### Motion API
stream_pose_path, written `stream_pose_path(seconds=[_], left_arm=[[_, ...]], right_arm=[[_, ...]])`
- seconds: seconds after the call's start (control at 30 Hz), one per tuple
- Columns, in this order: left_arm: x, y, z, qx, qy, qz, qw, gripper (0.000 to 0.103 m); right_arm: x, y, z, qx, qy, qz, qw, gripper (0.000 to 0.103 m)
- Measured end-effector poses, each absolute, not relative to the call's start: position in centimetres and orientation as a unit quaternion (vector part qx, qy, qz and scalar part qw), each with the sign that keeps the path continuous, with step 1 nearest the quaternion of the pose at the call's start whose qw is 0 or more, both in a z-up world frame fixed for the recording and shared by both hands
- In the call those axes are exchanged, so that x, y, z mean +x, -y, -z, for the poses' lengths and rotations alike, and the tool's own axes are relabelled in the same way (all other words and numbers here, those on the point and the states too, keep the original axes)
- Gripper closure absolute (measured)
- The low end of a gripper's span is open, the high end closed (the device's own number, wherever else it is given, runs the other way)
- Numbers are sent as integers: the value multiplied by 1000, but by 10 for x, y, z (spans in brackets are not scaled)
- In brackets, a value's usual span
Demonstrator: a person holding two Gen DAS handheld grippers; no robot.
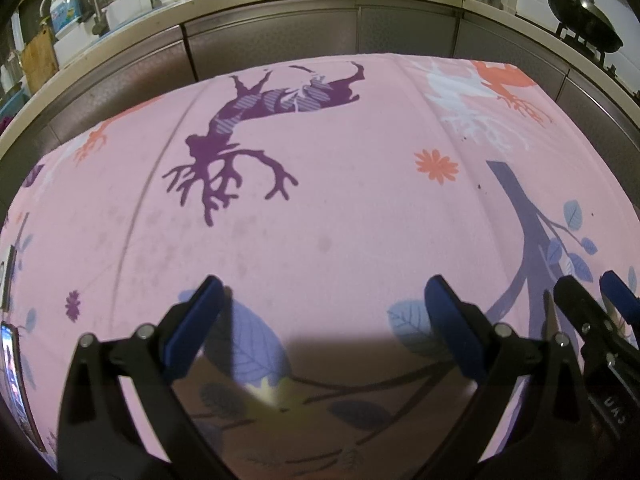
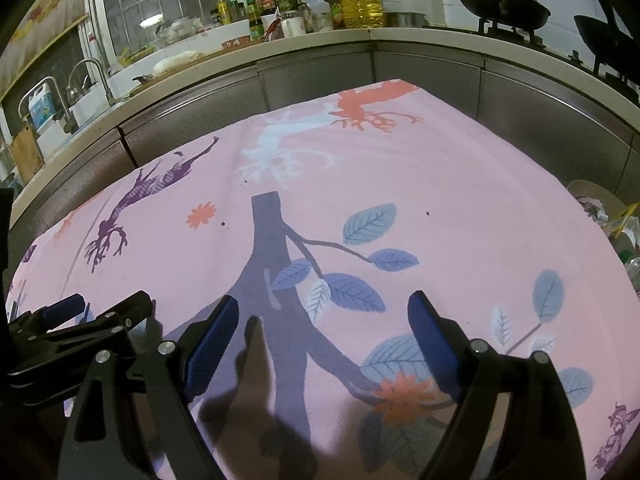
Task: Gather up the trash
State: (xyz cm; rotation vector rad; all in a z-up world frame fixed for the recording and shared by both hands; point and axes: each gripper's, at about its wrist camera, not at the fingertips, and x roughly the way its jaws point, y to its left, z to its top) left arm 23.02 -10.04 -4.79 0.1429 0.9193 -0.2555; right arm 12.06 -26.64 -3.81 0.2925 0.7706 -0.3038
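A pink tablecloth (image 1: 340, 208) printed with deer, trees and leaves covers the table. Only tiny dark crumbs (image 2: 223, 224) lie on it, with another crumb (image 2: 428, 213) farther right and one crumb (image 1: 479, 187) showing in the left wrist view. My left gripper (image 1: 324, 292) hovers low over the near part of the cloth, open, with nothing between its blue pads. My right gripper (image 2: 324, 302) stands open just to its right, also holding nothing. Each gripper shows at the edge of the other's view: the right gripper (image 1: 592, 304) and the left gripper (image 2: 80, 316).
Past the table's right edge stands a beige bin (image 2: 596, 194) holding crumpled paper and wrappers. A kitchen counter (image 2: 320, 40) with bottles, a sink and woks on a stove runs behind the table. A flat phone-like object (image 1: 12, 364) lies at the cloth's left edge.
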Motion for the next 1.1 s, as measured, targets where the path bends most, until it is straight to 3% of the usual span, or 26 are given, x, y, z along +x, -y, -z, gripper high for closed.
stream_pose_path(seconds=[0.8, 1.0, 1.1], left_arm=[[228, 99, 50, 55, -440, 126, 887, 6], [227, 89, 52, 49, -431, 119, 893, 6], [225, 77, 52, 43, -428, 109, 896, 6]], right_arm=[[124, 286, 40, 125, -385, 192, 894, 20], [138, 293, 45, 81, -412, 171, 891, 6], [142, 295, 46, 74, -417, 159, 892, 6]])
